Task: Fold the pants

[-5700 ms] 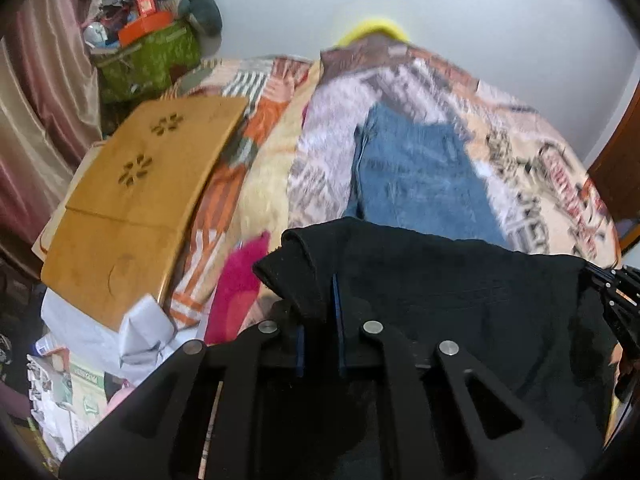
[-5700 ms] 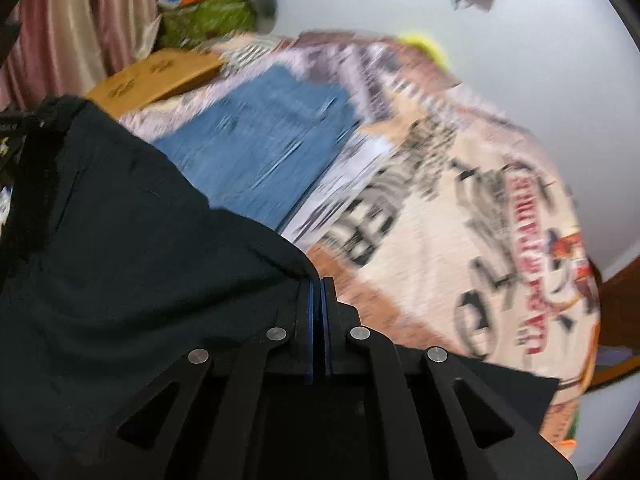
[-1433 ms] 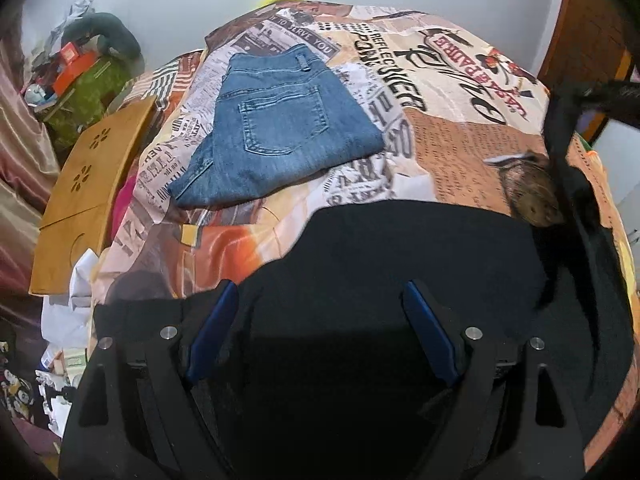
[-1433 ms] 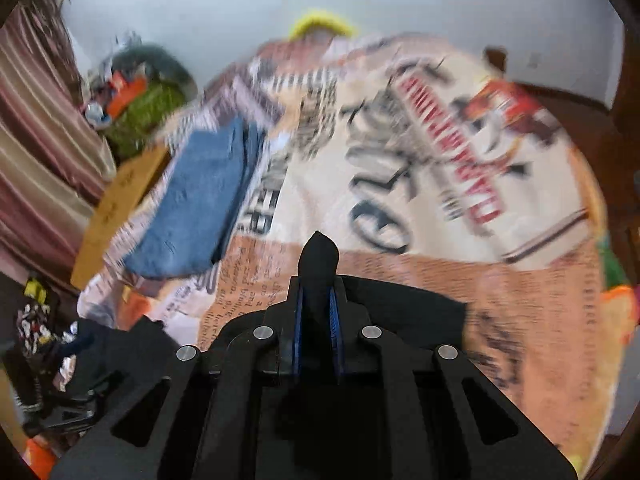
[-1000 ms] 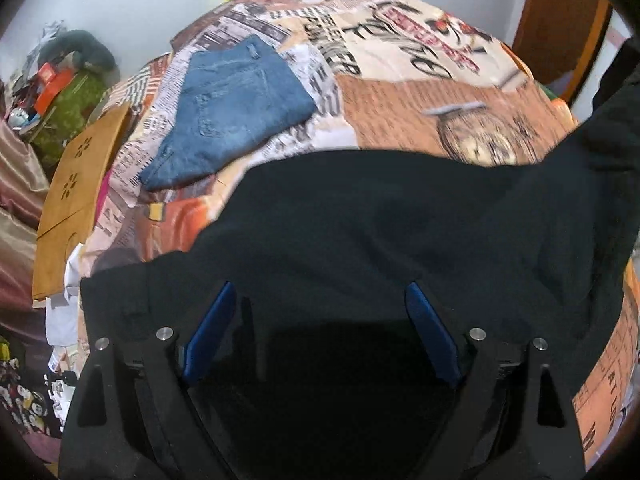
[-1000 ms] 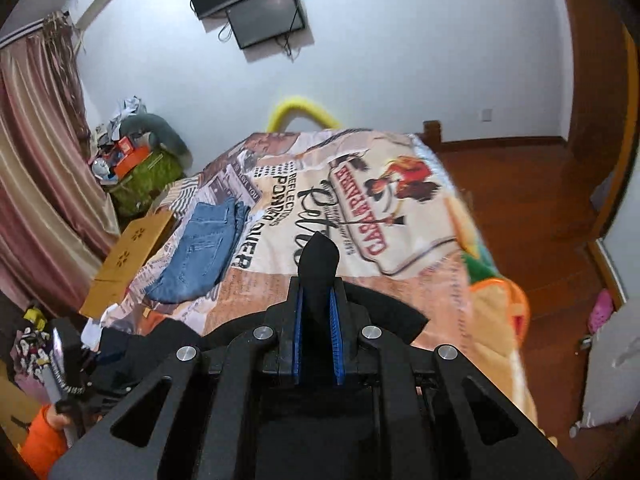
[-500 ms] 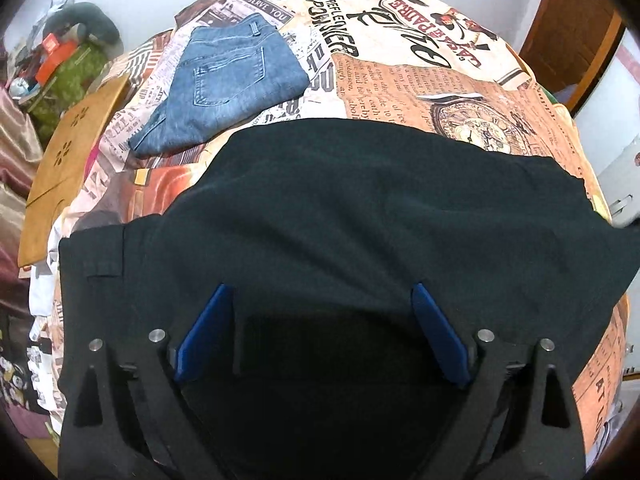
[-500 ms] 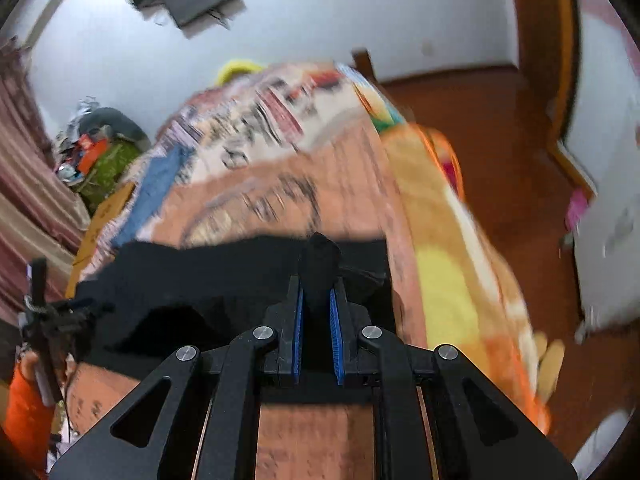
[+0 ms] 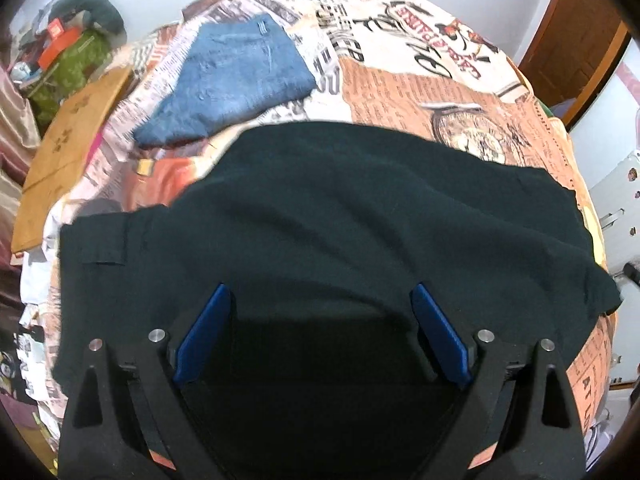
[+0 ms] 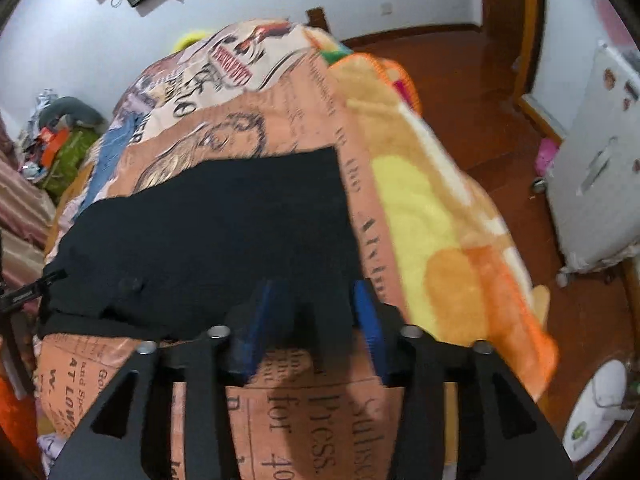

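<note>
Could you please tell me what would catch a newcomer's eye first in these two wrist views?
The black pants dominate, spread flat across the near part of the bed's newspaper-print blanket. Beyond them, toward the wall, lie folded blue jeans. The left tongs stand wide open over the black cloth, while the right tongs have just been opening, with the edge of the pants between their blue pads but no longer pinched.

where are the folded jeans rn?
Left wrist view: folded blue jeans lie upper left on the printed bedspread, beyond the black pants, right of the wooden board.
</note>
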A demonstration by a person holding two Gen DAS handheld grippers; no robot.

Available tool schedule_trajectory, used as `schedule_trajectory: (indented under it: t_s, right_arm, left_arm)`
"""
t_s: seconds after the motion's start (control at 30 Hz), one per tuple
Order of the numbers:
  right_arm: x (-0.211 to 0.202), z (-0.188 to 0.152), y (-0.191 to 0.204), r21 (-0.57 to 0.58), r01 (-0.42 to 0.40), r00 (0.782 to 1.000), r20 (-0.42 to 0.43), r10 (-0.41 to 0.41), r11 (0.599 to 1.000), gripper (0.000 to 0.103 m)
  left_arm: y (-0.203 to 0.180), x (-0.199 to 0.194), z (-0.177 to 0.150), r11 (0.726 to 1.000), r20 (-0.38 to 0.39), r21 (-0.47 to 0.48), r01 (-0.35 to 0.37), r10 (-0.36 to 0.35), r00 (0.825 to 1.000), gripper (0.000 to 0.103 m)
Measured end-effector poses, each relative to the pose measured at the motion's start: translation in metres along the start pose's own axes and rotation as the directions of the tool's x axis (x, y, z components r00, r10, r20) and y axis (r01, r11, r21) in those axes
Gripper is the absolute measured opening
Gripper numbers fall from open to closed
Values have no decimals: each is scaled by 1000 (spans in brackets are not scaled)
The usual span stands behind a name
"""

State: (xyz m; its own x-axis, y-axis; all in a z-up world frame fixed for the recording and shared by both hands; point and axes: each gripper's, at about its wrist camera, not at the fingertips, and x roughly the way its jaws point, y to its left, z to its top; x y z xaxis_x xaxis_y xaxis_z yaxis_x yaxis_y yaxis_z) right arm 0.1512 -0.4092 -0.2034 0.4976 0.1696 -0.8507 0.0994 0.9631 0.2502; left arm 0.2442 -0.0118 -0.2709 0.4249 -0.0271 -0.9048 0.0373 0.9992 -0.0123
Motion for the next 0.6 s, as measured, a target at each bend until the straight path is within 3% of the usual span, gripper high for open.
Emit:
schedule_trajectory:
  t_s: [0.17,0.3,0.5,0.6]
  right_arm:
    - [-15,25,22,-58,-2,999,46,4,998,44]
    - [-11,47,62,-146,-28,997,69,38,989,44]
    - [12,76,142,-302,-95,991,64,120,949,44]
    - [30,84,188,-374,-152,984,28,175,915,44]
  left_arm:
    - [28,-28,0,998,91,-3,-65,65,994,93]
    - [73,-47,2,994,147,-63,-89,98,984,93]
    - [149,-52,2,976,150,-173,-134,160,976,93]
    - [181,-45,-2,969,136,-213,-127,158,978,93]
